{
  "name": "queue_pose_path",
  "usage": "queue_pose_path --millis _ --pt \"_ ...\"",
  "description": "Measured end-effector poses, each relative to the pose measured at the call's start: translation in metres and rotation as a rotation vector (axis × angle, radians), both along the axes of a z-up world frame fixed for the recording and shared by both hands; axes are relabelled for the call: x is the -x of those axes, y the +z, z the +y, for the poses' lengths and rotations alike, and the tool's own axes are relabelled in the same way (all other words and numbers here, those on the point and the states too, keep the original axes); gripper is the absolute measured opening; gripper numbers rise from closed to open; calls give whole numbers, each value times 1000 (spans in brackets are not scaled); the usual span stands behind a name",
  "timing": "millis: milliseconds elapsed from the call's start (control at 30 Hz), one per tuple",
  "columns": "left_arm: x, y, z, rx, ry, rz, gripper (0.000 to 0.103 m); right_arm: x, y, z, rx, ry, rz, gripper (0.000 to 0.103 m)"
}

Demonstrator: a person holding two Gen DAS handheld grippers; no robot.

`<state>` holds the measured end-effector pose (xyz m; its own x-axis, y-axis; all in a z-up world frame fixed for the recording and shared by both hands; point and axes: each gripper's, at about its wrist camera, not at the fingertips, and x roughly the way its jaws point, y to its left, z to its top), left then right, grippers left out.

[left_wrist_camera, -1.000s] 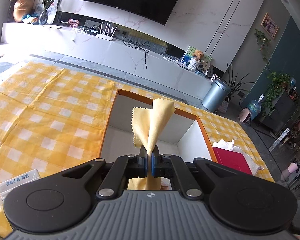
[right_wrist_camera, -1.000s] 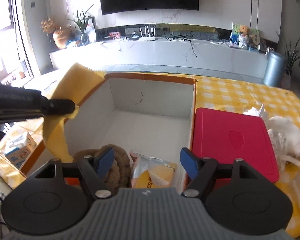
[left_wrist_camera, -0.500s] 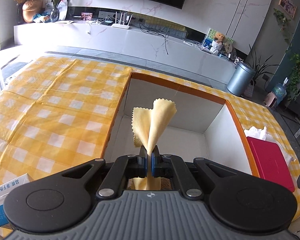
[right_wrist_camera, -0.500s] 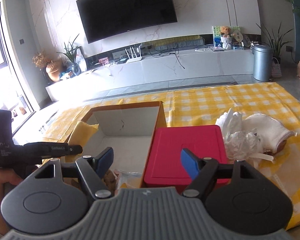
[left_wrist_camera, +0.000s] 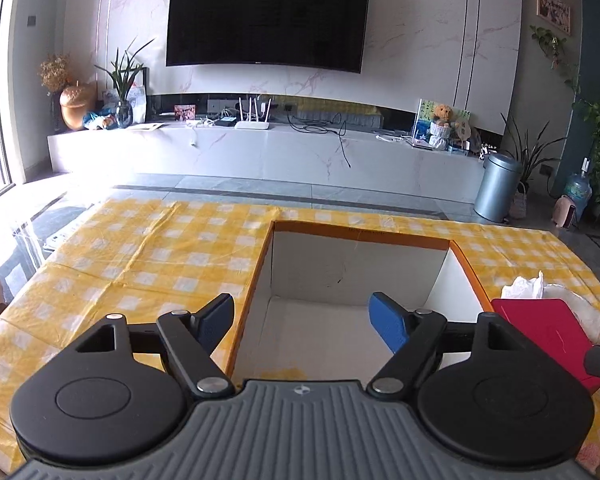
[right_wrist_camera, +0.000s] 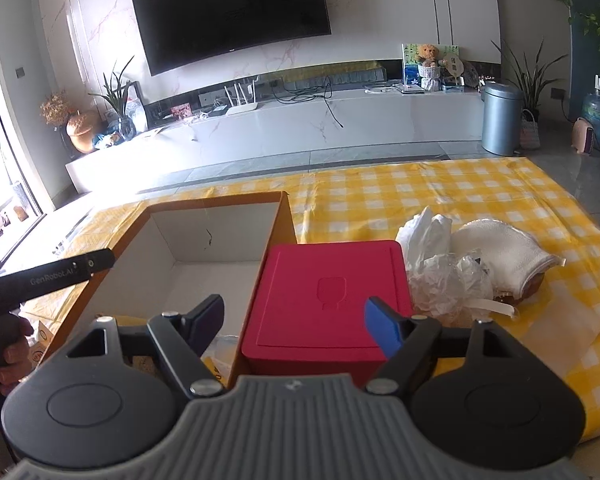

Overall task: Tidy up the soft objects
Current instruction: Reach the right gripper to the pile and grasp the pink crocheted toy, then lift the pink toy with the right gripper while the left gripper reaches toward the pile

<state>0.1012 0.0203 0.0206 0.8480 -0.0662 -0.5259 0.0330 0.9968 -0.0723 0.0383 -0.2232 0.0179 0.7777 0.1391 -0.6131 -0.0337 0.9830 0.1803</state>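
Note:
My left gripper (left_wrist_camera: 304, 322) is open and empty over the near end of the orange-rimmed cardboard box (left_wrist_camera: 360, 236). A sliver of the yellow cloth (left_wrist_camera: 278, 372) lies on the box floor just below it. My right gripper (right_wrist_camera: 296, 326) is open and empty above the red lid (right_wrist_camera: 332, 300), to the right of the box (right_wrist_camera: 212, 200). A crumpled white plastic bag (right_wrist_camera: 440, 264) and a folded white cloth (right_wrist_camera: 508, 252) lie on the checked tablecloth right of the red lid. The left gripper's body (right_wrist_camera: 48, 276) shows at the left of the right wrist view.
The red lid (left_wrist_camera: 548, 336) and white bag (left_wrist_camera: 528, 286) sit right of the box in the left wrist view. The yellow checked tablecloth (left_wrist_camera: 140, 256) covers the table. A packet (right_wrist_camera: 220, 364) lies at the box's near end. A TV console and bin stand beyond.
My left gripper has opened and let go of the yellow cloth, which has dropped into the box. The right gripper has shifted right, over the red lid.

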Motion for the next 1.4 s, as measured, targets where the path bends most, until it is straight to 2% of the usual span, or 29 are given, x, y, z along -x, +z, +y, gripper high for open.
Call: queue_pose_path --millis 133,233,333,433,567,700,767,900,967,1067,1200,1300,1400 --pt "3 6 -2 40 -37 7 91 -4 -16 -3 99 50 151 78" --pt "6 4 -1 77 -69 27 91 -2 -33 -9 175 24 241 78" --pt "11 4 -7 76 -103 28 91 0 -54 -26 148 -48 364 79" --pt "16 7 -15 64 -134 13 91 6 -75 -41 103 -140 450 79" --pt "20 9 -22 77 -170 16 91 5 -96 -50 42 -173 502 79" --pt "22 8 -27 72 -185 22 91 -3 -117 -50 93 -189 531 84" --pt "23 9 -29 64 -183 17 91 -5 -128 -51 75 -179 564 80" --pt "24 9 -26 67 -168 16 91 -1 -126 -51 72 -165 526 70" --pt "24 8 -24 75 -164 24 91 2 -124 -48 80 -165 506 61" --pt "25 8 -24 79 -161 28 91 5 -119 -44 99 -153 477 52" --pt "26 9 -25 77 -168 24 91 14 -102 -39 96 -132 414 51" --pt "27 11 -26 71 -182 22 90 19 -79 -46 37 -120 344 51" --pt "28 12 -26 77 -186 18 90 23 -51 -52 44 -156 260 51"
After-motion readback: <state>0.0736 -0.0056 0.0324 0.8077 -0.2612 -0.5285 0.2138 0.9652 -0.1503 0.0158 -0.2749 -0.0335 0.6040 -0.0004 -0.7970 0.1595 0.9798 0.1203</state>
